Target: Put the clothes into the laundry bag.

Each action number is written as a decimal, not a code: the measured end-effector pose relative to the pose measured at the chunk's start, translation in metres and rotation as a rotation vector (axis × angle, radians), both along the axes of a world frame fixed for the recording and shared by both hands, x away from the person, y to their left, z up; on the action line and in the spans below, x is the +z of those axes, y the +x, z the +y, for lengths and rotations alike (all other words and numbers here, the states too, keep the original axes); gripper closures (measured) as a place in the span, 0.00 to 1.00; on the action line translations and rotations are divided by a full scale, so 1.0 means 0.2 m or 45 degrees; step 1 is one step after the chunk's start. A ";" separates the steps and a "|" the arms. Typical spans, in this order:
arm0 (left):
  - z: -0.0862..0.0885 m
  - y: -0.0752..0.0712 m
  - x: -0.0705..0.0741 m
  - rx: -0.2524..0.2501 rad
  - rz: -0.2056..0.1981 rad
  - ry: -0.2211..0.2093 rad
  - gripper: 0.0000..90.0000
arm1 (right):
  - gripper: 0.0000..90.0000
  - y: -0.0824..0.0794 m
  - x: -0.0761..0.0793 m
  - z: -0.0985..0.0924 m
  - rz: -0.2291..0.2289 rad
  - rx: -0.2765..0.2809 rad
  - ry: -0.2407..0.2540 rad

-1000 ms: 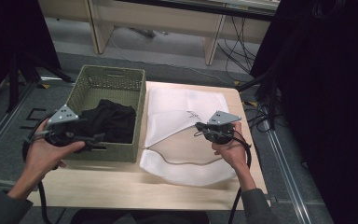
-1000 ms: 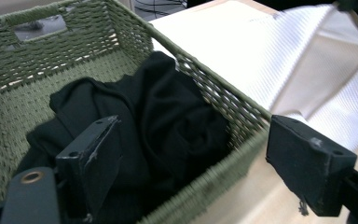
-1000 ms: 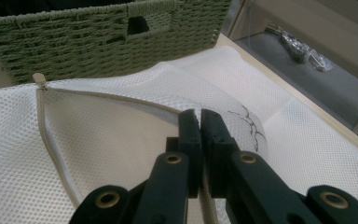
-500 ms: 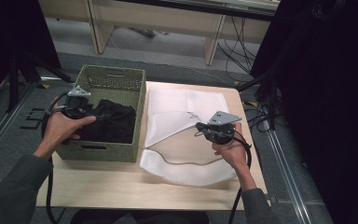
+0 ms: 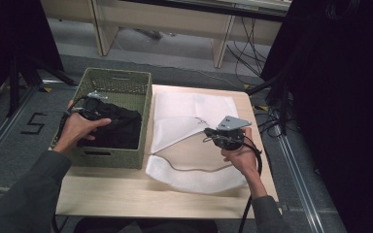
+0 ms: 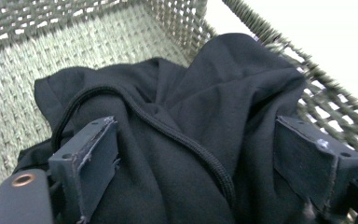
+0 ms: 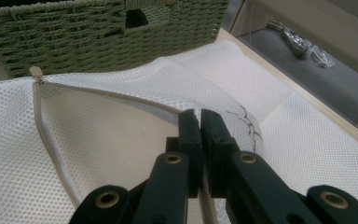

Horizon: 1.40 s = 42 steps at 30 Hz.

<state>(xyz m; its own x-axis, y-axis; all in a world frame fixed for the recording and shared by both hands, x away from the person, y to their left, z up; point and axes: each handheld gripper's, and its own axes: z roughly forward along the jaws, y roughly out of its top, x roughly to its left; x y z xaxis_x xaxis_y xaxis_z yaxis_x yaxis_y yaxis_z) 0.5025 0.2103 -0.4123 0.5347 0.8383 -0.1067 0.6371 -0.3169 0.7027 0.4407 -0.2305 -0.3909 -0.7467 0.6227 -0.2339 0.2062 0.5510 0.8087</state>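
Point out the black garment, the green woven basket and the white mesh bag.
black garment [image 6: 205, 116], left gripper view, on its bunched middle folds.
green woven basket [image 5: 119, 77], high view, on its far wall.
white mesh bag [image 7: 121, 135], right gripper view, on the mesh panel beside the zipper.

Black garment [image 5: 111, 127] partly hidden behind basket wall [image 5: 114, 158], left hand [image 5: 77, 128] covering tongs

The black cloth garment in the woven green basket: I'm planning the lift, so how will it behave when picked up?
The black cloth garment lies crumpled in soft folds, so it will probably droop from a pinch. Its drawcord may dangle and snag the woven green basket. It looks light.
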 end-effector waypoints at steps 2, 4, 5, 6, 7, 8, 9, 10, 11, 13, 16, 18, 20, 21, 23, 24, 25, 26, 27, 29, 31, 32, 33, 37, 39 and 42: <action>0.00 0.02 -0.01 0.018 0.007 0.018 0.16 | 0.98 0.00 -0.01 0.00 0.012 -0.003 0.011; 0.00 0.05 -0.05 0.047 0.003 -0.016 0.16 | 0.98 0.00 -0.01 0.00 -0.010 -0.004 -0.006; 0.01 0.06 -0.06 0.044 0.032 -0.011 0.16 | 0.98 0.00 -0.01 0.00 -0.010 -0.003 -0.005; 0.01 0.08 -0.07 0.050 0.061 -0.021 0.16 | 0.98 0.00 -0.01 0.00 -0.009 -0.005 -0.004; 0.00 0.09 -0.09 0.040 0.069 0.000 0.16 | 0.98 0.00 -0.01 0.01 0.014 -0.004 0.006; -0.01 0.10 -0.11 0.058 0.065 -0.001 0.16 | 0.98 0.00 -0.01 0.01 0.016 -0.004 0.008; -0.01 0.11 -0.12 0.064 0.067 0.002 0.16 | 0.98 0.00 -0.01 0.00 0.014 -0.004 0.006; -0.03 0.12 -0.14 0.066 0.071 0.005 0.16 | 0.98 0.00 -0.01 0.00 0.012 -0.004 0.007; -0.03 0.13 -0.15 0.062 0.084 0.020 0.16 | 0.98 0.00 -0.01 0.00 0.007 -0.003 0.003; -0.03 0.14 -0.16 0.051 0.110 0.045 0.16 | 0.98 0.00 -0.01 0.00 0.018 -0.013 0.010; -0.02 0.16 -0.21 0.057 0.170 0.006 0.15 | 0.98 0.00 -0.02 0.00 0.020 -0.018 0.009; -0.02 0.16 -0.24 0.077 0.173 -0.016 0.15 | 0.98 0.00 -0.02 0.00 0.028 -0.020 0.011; -0.01 0.17 -0.26 0.080 0.192 -0.021 0.13 | 0.98 0.00 -0.02 0.00 0.025 -0.016 0.006; -0.01 0.17 -0.27 0.089 0.200 -0.029 0.12 | 0.98 0.00 -0.02 0.00 0.023 -0.007 0.000; -0.01 0.18 -0.29 0.090 0.215 -0.037 0.09 | 0.98 0.00 -0.02 0.00 0.023 -0.003 -0.005; -0.02 0.18 -0.30 0.083 0.215 -0.027 0.08 | 0.98 0.00 -0.02 0.00 0.024 -0.002 -0.013; -0.02 0.18 -0.30 0.076 0.219 -0.030 0.06 | 0.98 0.00 -0.02 0.00 0.024 -0.001 -0.015; -0.03 0.19 -0.30 0.064 0.221 -0.019 0.05 | 0.98 0.00 -0.02 0.00 0.023 -0.002 -0.016; -0.03 0.18 -0.30 0.054 0.220 -0.019 0.04 | 0.98 0.01 -0.02 0.00 0.018 -0.001 -0.012; -0.03 0.18 -0.31 0.026 0.227 -0.017 0.02 | 0.98 0.00 -0.02 0.00 0.027 -0.008 -0.003; -0.04 0.18 -0.31 0.010 0.225 0.005 0.01 | 0.98 0.00 -0.02 0.00 0.024 -0.009 -0.003; -0.05 0.17 -0.32 0.013 0.214 0.014 0.00 | 0.98 0.00 -0.02 0.00 0.025 -0.009 -0.002; -0.06 0.17 -0.33 0.005 0.206 0.037 0.00 | 0.98 0.00 -0.02 0.00 0.025 -0.011 -0.004; -0.10 0.17 -0.35 0.013 0.181 0.097 0.00 | 0.98 0.00 -0.02 0.00 0.021 -0.004 -0.012; -0.10 0.17 -0.36 0.008 0.178 0.122 0.00 | 0.98 0.00 -0.02 0.00 0.026 -0.006 -0.010; -0.11 0.17 -0.38 0.024 0.171 0.137 0.00 | 0.98 0.00 -0.02 0.00 0.013 -0.014 -0.018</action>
